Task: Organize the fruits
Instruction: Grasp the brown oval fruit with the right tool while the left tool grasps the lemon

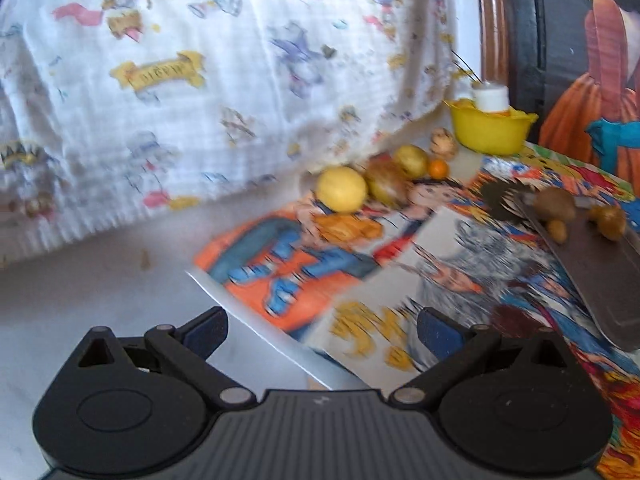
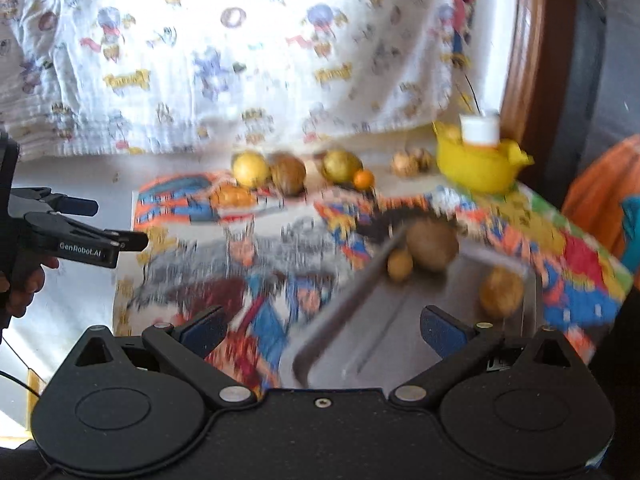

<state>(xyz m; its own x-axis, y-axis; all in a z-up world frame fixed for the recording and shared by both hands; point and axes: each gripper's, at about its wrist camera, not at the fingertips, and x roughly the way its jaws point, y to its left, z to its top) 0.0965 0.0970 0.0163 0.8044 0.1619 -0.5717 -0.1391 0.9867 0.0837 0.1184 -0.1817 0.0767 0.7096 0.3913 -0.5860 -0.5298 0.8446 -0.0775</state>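
Note:
A row of fruit lies at the far edge of a cartoon-print mat (image 2: 248, 248): a yellow lemon (image 1: 341, 189) (image 2: 250, 169), a brown fruit (image 1: 387, 182) (image 2: 288, 174), a yellow-green fruit (image 1: 411, 159) (image 2: 341, 165) and a small orange (image 1: 438, 168) (image 2: 363, 179). A metal tray (image 2: 420, 344) (image 1: 600, 276) holds three brownish fruits: a large one (image 2: 432, 243), a small one (image 2: 399, 265) and another (image 2: 501, 291). My left gripper (image 1: 322, 326) is open above the mat's near left corner, holding nothing. My right gripper (image 2: 322, 330) is open over the tray's near end, also holding nothing. The left gripper (image 2: 116, 222) shows at the left of the right wrist view.
A yellow bowl (image 1: 490, 130) (image 2: 478, 166) with a white bottle (image 1: 491, 96) stands at the back right, with walnut-like nuts (image 2: 410, 162) beside it. A white cartoon-print cloth (image 1: 200, 80) hangs behind the fruit. A dark wooden frame (image 2: 536, 60) rises at the right.

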